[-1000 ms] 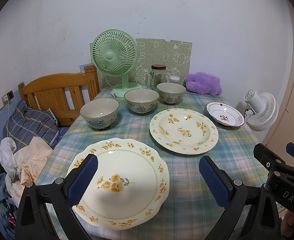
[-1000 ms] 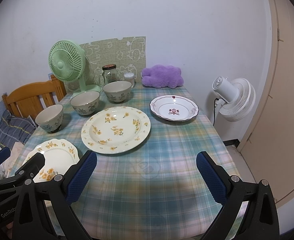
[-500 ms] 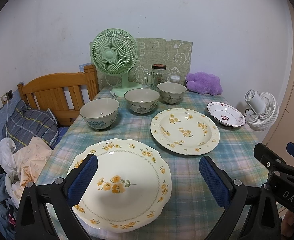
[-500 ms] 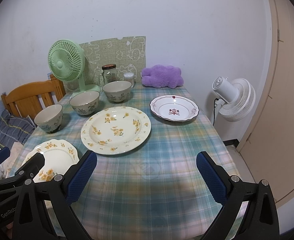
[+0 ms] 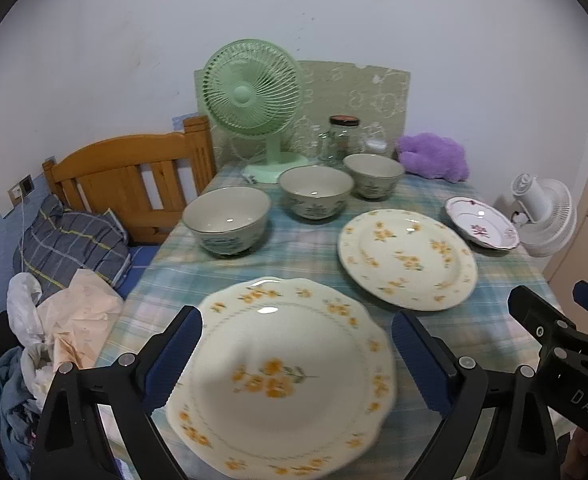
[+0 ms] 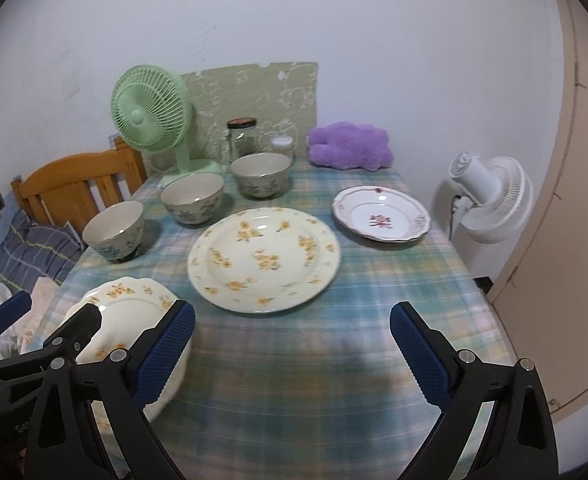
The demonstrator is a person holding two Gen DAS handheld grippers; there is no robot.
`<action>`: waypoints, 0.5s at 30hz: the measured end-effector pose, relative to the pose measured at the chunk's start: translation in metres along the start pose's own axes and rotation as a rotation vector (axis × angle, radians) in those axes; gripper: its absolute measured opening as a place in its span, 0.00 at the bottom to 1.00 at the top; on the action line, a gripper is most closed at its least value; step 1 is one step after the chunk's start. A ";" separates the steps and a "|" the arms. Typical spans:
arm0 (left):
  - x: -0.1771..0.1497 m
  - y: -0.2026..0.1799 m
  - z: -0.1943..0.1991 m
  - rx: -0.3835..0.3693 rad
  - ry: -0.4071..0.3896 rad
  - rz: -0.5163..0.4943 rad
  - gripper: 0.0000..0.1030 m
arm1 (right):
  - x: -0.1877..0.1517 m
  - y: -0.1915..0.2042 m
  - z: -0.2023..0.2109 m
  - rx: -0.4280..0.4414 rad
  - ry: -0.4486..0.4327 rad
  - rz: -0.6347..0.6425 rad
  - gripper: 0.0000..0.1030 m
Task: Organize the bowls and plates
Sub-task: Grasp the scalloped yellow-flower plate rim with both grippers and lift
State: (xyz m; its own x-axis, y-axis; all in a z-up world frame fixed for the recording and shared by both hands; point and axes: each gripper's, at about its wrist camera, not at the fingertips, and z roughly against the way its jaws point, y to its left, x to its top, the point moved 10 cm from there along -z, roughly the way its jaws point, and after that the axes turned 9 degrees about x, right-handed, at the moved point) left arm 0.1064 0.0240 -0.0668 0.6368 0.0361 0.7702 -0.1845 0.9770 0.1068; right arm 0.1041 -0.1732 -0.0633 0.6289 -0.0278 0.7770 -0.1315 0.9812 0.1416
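Observation:
A scalloped cream plate with yellow flowers (image 5: 289, 376) lies at the table's near left; my open left gripper (image 5: 298, 364) hovers over it, fingers apart on either side. It also shows in the right wrist view (image 6: 129, 320). A round yellow-flowered plate (image 6: 263, 258) lies mid-table. A small white plate with a red flower (image 6: 382, 220) lies far right. Three grey-green bowls (image 6: 113, 230) (image 6: 193, 202) (image 6: 261, 174) stand in a diagonal row at left. My right gripper (image 6: 291, 356) is open and empty above the plaid cloth near the front edge.
A green desk fan (image 6: 153, 120), glass jars (image 6: 241, 140) and a purple plush (image 6: 350, 146) stand along the back wall. A wooden headboard (image 5: 133, 176) and piled clothes (image 5: 53, 300) lie left of the table. A white floor fan (image 6: 490, 196) stands right.
My left gripper has moved forward and lower over the scalloped plate, which now looks larger between the fingers. The right gripper has shifted slightly forward. Both stay open.

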 end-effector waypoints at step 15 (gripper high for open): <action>-0.021 0.057 -0.082 -0.002 0.209 -0.052 0.88 | -0.017 0.085 -0.084 0.030 0.201 -0.013 0.82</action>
State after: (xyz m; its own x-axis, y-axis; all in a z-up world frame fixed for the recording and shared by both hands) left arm 0.1441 0.0957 -0.1282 0.7870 0.0281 0.6163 -0.1460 0.9791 0.1418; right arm 0.1465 -0.0733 -0.1163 0.7707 0.0013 0.6372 -0.1432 0.9748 0.1712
